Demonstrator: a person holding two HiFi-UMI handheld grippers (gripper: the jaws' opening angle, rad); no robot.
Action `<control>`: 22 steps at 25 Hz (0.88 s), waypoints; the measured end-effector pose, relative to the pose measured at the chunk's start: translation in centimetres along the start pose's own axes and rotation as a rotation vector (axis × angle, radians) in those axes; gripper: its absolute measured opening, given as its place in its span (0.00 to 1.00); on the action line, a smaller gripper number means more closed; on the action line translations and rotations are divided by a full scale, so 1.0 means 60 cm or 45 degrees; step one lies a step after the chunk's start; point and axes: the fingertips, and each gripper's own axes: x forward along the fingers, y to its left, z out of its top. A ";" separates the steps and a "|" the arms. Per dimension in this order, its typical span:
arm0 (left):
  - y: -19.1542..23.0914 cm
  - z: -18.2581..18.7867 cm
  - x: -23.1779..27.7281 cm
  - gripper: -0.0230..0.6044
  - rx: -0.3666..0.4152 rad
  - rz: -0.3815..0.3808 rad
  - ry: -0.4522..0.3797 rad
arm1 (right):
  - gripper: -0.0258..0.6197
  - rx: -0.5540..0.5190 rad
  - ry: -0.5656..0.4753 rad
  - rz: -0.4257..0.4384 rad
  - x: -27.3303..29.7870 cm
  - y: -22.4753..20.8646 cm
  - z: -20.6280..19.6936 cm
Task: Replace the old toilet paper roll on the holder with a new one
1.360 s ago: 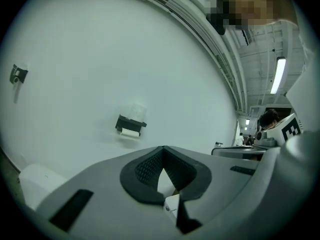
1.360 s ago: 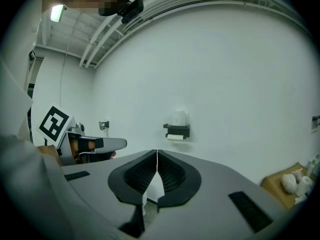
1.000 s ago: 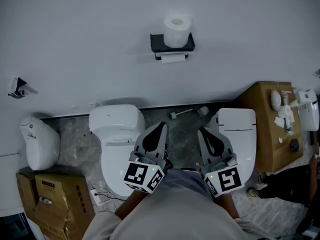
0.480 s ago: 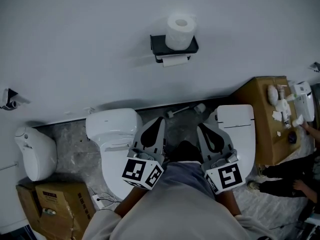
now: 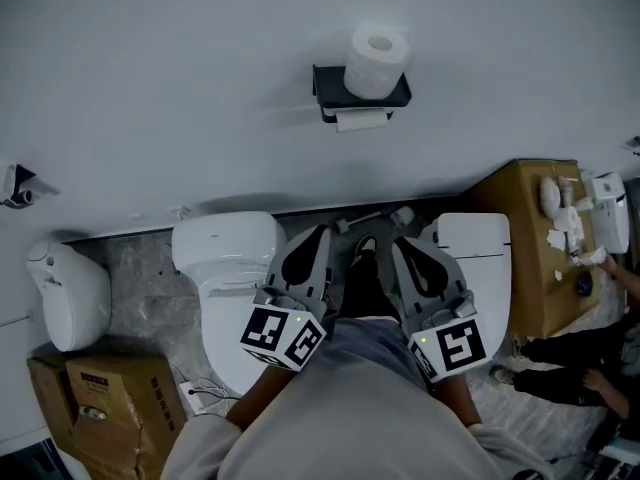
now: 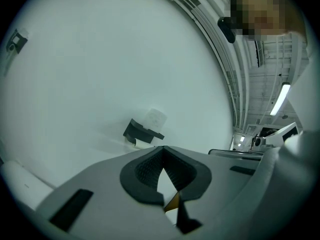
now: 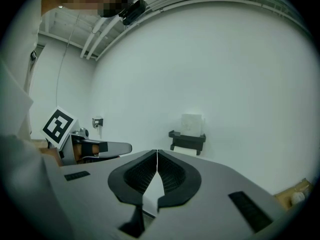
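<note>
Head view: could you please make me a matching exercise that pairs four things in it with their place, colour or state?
Things:
1. toilet paper roll
2. cardboard box
3. left gripper
4. holder

Descriptions:
A. jaws together, holding nothing
B. black, mounted high in the view
C. white, standing on end on top of the holder
D. brown, at the view's lower left

Pairs: 1-C, 2-D, 3-A, 4-B

New roll atop holder (old roll under); L toilet, R toilet below.
</note>
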 end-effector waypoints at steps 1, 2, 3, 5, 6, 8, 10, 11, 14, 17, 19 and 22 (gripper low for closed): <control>0.003 0.000 0.003 0.04 -0.005 0.002 0.000 | 0.07 0.001 -0.005 0.003 0.004 -0.003 0.002; 0.005 0.001 0.005 0.04 -0.012 0.005 0.000 | 0.07 0.000 -0.009 0.005 0.007 -0.007 0.003; 0.007 0.002 0.007 0.04 -0.020 0.009 0.000 | 0.07 0.000 -0.011 0.005 0.010 -0.011 0.004; 0.011 0.002 0.012 0.04 -0.042 0.020 -0.001 | 0.07 0.000 -0.017 0.000 0.013 -0.022 0.004; 0.011 0.000 0.017 0.04 -0.053 0.021 0.000 | 0.07 0.001 -0.023 -0.006 0.015 -0.029 0.005; 0.008 -0.005 0.031 0.04 -0.070 0.011 0.009 | 0.07 0.012 -0.036 -0.024 0.016 -0.047 0.005; 0.002 -0.010 0.049 0.04 -0.083 -0.014 0.018 | 0.07 0.026 -0.042 -0.037 0.017 -0.064 0.005; 0.000 -0.012 0.059 0.04 -0.091 -0.029 0.022 | 0.07 0.030 -0.042 -0.041 0.019 -0.072 0.004; 0.000 -0.019 0.095 0.04 -0.146 -0.051 0.029 | 0.07 0.044 -0.036 -0.036 0.033 -0.096 0.003; 0.012 -0.029 0.137 0.04 -0.250 -0.043 0.033 | 0.07 0.059 -0.045 -0.034 0.054 -0.127 0.003; 0.023 -0.032 0.165 0.04 -0.333 -0.032 0.027 | 0.07 0.065 -0.045 -0.025 0.069 -0.146 0.006; 0.042 -0.037 0.207 0.04 -0.499 -0.020 0.004 | 0.07 0.067 -0.041 -0.008 0.096 -0.173 0.009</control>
